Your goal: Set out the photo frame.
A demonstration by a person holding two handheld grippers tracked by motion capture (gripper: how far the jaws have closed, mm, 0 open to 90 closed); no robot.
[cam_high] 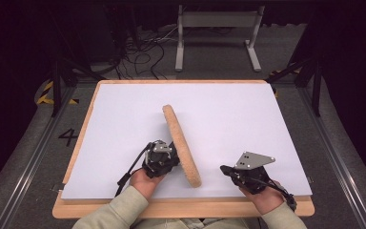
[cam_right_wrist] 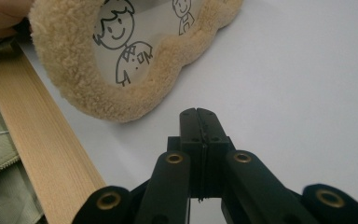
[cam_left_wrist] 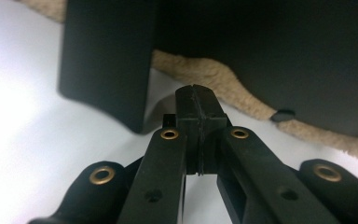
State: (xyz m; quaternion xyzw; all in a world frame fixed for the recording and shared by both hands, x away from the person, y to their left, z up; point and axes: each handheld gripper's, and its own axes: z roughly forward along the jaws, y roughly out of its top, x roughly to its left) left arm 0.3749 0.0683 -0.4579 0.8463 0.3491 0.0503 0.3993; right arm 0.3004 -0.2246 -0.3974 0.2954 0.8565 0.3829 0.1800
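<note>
So I've got this fuzzy framed mirror [cam_high: 181,144] standing on its edge in the middle of the tabletop [cam_high: 124,119], running from the far middle down toward the near edge. My left hand-held gripper [cam_high: 167,160] sits right up against its left side, the back. My right hand-held gripper [cam_high: 228,170] rests on the tabletop to the right, clear of it.

Both sets of jaws are pressed together with nothing between them, so nothing has a grip on the frame. It looks like it's just propped or leaning, and I'd guess it tips easily. If I want to move or lay it down, I'd open the left jaws first and pinch the fuzzy rim, then steady the front with the right before letting any weight shift.

Fun bit: from above it's just a thin tan strip. The right gripper view shows the front [cam_right_wrist: 135,60], a wavy plush border around a shiny face with little cartoon kids on it. The left gripper view shows the dark back panel [cam_left_wrist: 270,56] and a flat dark stand leg [cam_left_wrist: 107,60].
</note>
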